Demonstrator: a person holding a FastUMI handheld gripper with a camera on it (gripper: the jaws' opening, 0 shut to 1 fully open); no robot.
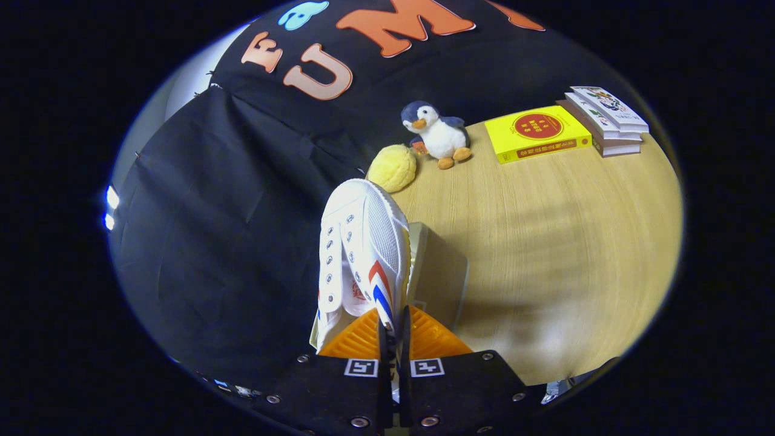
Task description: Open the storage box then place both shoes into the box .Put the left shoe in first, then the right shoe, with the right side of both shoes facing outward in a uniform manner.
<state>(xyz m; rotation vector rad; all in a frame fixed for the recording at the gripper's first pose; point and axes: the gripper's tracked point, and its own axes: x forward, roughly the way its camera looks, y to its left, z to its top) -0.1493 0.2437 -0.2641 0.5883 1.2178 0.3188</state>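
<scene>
A white canvas shoe (363,248) with red and blue stripes on its side hangs tilted above the wooden table (563,242), toe pointing away from me. My gripper (392,330) is shut on the shoe's side wall near the heel, both fingers pressed against the thin canvas. Just right of the shoe and below it lies a pale, translucent box part (442,278) on the table; I cannot tell whether it is the lid or the body. The shoe hides part of it.
Beyond the shoe sit a yellow plush ball (393,168) and a penguin plush toy (439,134) near the table's far edge. A yellow book (536,133) and a stack of books (605,118) lie at the far right. Black cloth hangs on the left.
</scene>
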